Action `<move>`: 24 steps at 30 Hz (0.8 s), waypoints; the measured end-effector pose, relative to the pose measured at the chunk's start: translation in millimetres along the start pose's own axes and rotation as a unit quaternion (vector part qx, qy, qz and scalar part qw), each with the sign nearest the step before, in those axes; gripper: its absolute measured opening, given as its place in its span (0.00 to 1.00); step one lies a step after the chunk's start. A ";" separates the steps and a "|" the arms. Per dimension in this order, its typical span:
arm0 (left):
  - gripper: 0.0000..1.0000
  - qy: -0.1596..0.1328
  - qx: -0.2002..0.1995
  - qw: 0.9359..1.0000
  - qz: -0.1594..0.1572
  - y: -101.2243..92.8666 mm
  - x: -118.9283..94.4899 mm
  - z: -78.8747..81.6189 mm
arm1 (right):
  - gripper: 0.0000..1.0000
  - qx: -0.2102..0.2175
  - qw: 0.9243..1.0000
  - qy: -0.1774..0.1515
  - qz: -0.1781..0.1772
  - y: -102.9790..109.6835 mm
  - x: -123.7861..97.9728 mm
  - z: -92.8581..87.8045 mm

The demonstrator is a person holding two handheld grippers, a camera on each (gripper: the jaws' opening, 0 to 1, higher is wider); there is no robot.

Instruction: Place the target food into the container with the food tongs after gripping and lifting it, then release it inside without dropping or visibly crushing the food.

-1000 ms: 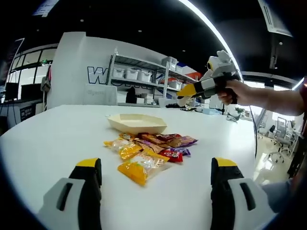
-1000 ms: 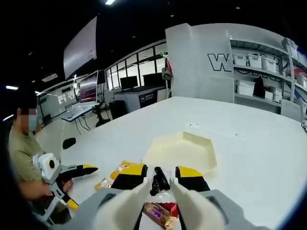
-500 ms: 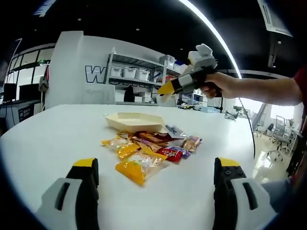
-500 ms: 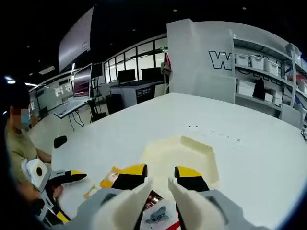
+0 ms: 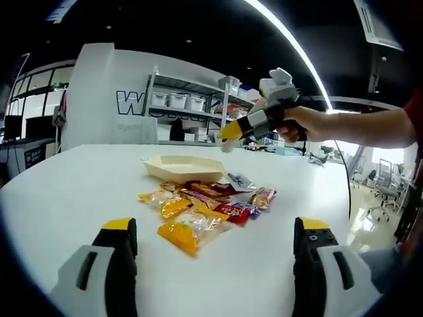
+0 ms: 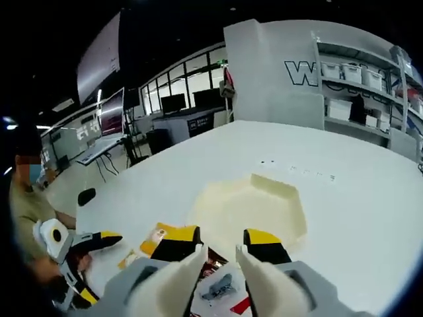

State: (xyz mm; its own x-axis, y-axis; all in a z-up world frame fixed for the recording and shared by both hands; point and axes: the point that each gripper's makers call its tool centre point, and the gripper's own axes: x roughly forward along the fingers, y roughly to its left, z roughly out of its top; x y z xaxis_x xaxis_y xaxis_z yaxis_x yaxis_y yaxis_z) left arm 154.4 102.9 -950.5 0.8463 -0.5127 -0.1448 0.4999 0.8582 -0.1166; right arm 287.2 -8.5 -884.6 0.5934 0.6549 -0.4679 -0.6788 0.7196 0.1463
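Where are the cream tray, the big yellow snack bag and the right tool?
cream tray (image 6: pixel 291 205), right gripper view, far rim
yellow snack bag (image 5: pixel 188 231), left gripper view, bag middle
right tool (image 5: pixel 228 135), left gripper view, between its tips

left: low, facing tray (image 5: pixel 187 168) | right: above, probably nearer

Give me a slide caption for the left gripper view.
Right gripper raised above a cream tray and snack packets on the white table.

left hand-held gripper (image 5: pixel 215 228): light grey body, black jaws, yellow tips | right hand-held gripper (image 6: pixel 221 243): same grey, black, yellow | person: olive tee (image 6: pixel 23 210), red sleeve edge (image 5: pixel 416 109)
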 end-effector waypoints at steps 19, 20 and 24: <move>0.96 0.007 0.008 1.000 0.002 1.1 1.1 -3.1 | 0.23 0.065 0.998 -0.001 -0.017 -12.8 -15.9 -47.2; 0.96 0.007 0.009 1.000 0.002 1.2 1.2 -3.2 | 0.23 0.065 0.998 0.000 -0.017 -12.8 -16.5 -49.1; 0.97 0.012 0.012 1.000 0.003 0.8 2.1 -4.3 | 0.23 0.077 0.997 0.002 -0.010 -12.4 -16.8 -55.3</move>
State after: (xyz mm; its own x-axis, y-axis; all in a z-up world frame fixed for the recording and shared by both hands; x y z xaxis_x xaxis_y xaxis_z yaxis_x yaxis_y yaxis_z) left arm 155.8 102.4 -955.1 0.8447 -0.5078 -0.1691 0.4993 0.8615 -0.0928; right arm 261.7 -41.2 -926.8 0.6050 0.6392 -0.4748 -0.5924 0.7598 0.2680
